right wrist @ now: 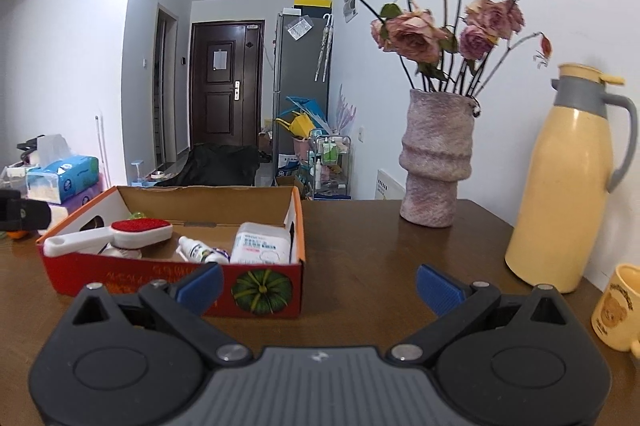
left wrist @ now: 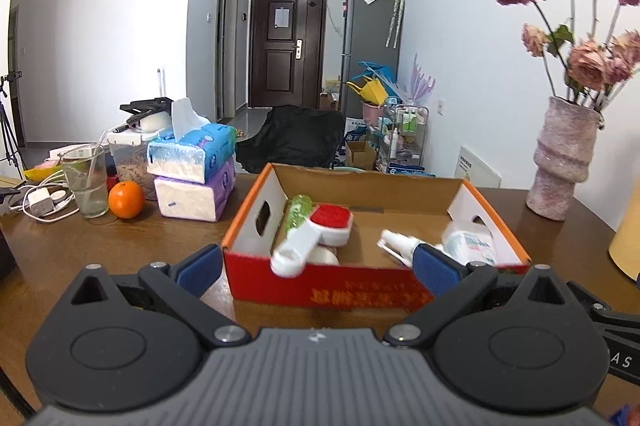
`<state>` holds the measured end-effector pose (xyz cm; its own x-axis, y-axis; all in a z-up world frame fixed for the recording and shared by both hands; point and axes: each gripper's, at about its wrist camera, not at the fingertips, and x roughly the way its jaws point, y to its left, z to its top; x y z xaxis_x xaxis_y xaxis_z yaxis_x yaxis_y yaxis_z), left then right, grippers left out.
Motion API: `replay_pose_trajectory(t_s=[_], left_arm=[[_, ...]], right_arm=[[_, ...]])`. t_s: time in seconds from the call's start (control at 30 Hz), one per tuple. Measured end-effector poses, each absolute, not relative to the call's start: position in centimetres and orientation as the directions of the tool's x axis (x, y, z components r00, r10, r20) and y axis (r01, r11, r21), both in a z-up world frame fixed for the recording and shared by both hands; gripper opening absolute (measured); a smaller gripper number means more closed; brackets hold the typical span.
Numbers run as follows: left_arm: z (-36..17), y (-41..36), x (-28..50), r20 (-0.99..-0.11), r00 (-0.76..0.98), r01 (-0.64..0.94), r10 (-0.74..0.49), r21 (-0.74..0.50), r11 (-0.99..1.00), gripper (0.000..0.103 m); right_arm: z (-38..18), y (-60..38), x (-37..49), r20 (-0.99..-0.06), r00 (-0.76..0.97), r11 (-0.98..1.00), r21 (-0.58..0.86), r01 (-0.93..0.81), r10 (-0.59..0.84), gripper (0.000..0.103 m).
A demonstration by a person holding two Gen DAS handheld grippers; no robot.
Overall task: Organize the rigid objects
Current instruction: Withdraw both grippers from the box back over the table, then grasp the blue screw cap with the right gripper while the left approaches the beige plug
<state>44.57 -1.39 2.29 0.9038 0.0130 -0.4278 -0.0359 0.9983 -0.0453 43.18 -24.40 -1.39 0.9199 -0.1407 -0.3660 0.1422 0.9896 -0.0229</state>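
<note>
Left wrist view
Left gripper (left wrist: 318, 268): jaws spread wide, nothing between the blue pads, held just in front of the box's near red wall.
Cardboard box (left wrist: 360, 288): open-topped, red and orange outside, at 12 o'clock from the gripper on the brown table (left wrist: 100, 246).
Lint brush (left wrist: 316, 236): white with a red pad, in the box's left half; its handle leans over the near wall toward 7 o'clock.
Green bottle (left wrist: 298, 212): at 11 o'clock of the brush, against the left wall.
Spray bottle (left wrist: 396, 244): white, lying tilted near the box's middle.
White pack (left wrist: 470, 244): blurred, in the right corner of the box.
Tissue packs (left wrist: 192, 170): 2, stacked, at 10 o'clock of the box.
Orange (left wrist: 126, 199): just beside the lower pack, next to a glass (left wrist: 86, 182).
Vase of dried roses (left wrist: 560, 162): at 2 o'clock, apart from the box.

Right wrist view
Right gripper (right wrist: 318, 284): jaws spread wide and empty, above bare table at the box's right near corner.
Cardboard box: at 10 o'clock, with the same items inside.
Thermos jug (right wrist: 560, 186): cream, at 2 o'clock.
Mug (right wrist: 620, 310): cream, at 3 o'clock, near the jug.
</note>
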Motion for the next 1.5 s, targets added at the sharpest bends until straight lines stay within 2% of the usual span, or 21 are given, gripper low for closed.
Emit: replay_pose_trajectory(t_s=[0.67, 0.9, 1.13, 1.23, 1.3, 1.37, 1.43, 1.47, 1.5], left_arm=[[-2.2, -7.9, 38.2, -0.474, 0.880, 0.004, -0.009, -0.011, 1.000, 0.103], [-3.4, -8.9, 37.9, -0.505, 0.863, -0.005, -0.006, -0.020, 1.000, 0.103], [-4.1, -9.1, 37.8, -0.528, 0.849, -0.019, 0.001, -0.028, 0.999, 0.103], [-4.4, -9.3, 37.7, -0.537, 0.844, -0.019, 0.002, -0.026, 0.999, 0.103], [-4.6, -9.3, 37.7, -0.541, 0.841, -0.017, 0.000, -0.027, 1.000, 0.103], [-4.6, -9.4, 37.6, -0.544, 0.839, -0.015, -0.001, -0.025, 1.000, 0.103], [-4.8, -9.5, 37.6, -0.548, 0.836, -0.013, -0.003, -0.026, 1.000, 0.103], [-4.8, -9.5, 37.6, -0.550, 0.835, -0.013, -0.002, -0.023, 1.000, 0.103], [-4.9, -9.5, 37.6, -0.552, 0.834, -0.013, -0.001, -0.022, 1.000, 0.103]], right_arm=[[-6.1, -32.7, 35.1, -0.454, 0.875, 0.985, -0.049, 0.166, -0.170, 0.103], [-7.2, -34.9, 34.4, -0.502, 0.855, 0.992, -0.075, 0.104, -0.128, 0.103], [-8.6, -35.8, 33.2, -0.564, 0.823, 0.998, -0.032, 0.051, -0.060, 0.103], [-8.7, -35.8, 32.9, -0.563, 0.825, 0.999, -0.018, 0.041, -0.044, 0.097], [-8.7, -35.8, 33.1, -0.572, 0.819, 0.999, -0.010, 0.037, -0.036, 0.084], [-8.7, -35.8, 32.9, -0.574, 0.819, 1.000, 0.008, 0.019, -0.011, 0.079], [-9.0, -35.5, 33.0, -0.597, 0.802, 1.000, -0.002, 0.001, -0.002, 0.058], [-9.1, -35.5, 33.2, -0.612, 0.791, 1.000, 0.002, -0.004, 0.005, 0.053], [-9.1, -35.5, 33.2, -0.611, 0.791, 1.000, 0.009, -0.003, 0.008, 0.053]])
